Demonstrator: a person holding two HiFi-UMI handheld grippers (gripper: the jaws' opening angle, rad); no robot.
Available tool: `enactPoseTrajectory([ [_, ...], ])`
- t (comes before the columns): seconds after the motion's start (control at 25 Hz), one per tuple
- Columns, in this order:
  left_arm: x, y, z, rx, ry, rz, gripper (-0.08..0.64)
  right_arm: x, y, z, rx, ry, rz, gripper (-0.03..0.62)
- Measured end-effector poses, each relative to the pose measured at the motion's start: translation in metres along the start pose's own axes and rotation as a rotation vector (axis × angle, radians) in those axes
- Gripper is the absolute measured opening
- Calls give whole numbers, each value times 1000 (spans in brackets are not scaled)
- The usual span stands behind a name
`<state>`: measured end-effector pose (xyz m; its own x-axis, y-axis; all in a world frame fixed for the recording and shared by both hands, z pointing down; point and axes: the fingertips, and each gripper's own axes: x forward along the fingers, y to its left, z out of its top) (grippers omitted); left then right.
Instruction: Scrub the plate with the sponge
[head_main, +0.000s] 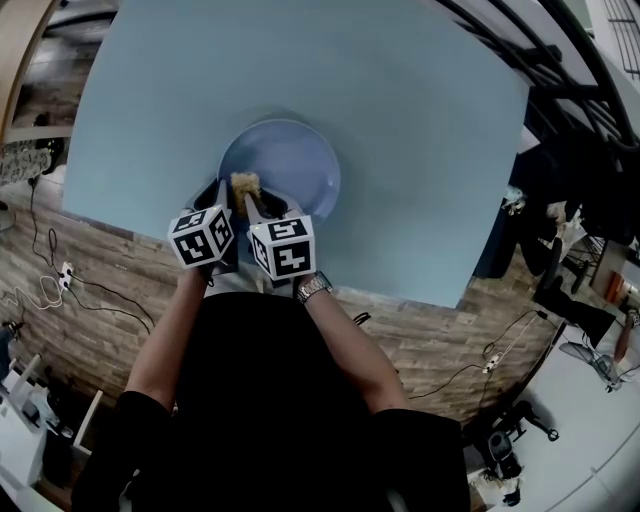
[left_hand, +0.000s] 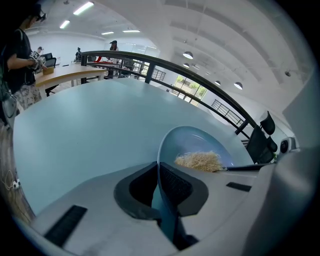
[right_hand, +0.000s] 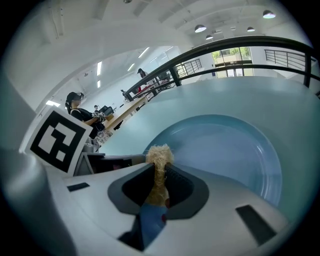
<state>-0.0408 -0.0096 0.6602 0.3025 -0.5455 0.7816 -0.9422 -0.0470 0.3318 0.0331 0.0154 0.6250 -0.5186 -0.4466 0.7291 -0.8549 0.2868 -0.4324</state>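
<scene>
A pale blue plate (head_main: 290, 165) lies near the front edge of the light blue table (head_main: 400, 130). My left gripper (left_hand: 159, 182) is shut on the plate's near-left rim (left_hand: 161, 160), which runs between its jaws. My right gripper (right_hand: 159, 172) is shut on the sponge (right_hand: 159, 157), a tan fibrous pad squeezed thin with its tuft sticking out over the plate (right_hand: 225, 145). In the head view the sponge (head_main: 245, 184) rests over the plate's near-left part, between the two marker cubes. From the left gripper view the sponge (left_hand: 199, 161) lies on the plate's surface.
The table's front edge (head_main: 330, 285) runs just under my hands, with a brick-patterned floor below. A dark railing (left_hand: 175, 67) curves behind the table. A person (left_hand: 20, 55) stands at a wooden counter far left. Cables (head_main: 60, 285) trail on the floor.
</scene>
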Motion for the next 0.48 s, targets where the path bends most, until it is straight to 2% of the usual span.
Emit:
enactPoseTrajectory([
  [0.48,-5,5,1,-13,-11,18,8,-6,8,-14,-11,32,14,67],
])
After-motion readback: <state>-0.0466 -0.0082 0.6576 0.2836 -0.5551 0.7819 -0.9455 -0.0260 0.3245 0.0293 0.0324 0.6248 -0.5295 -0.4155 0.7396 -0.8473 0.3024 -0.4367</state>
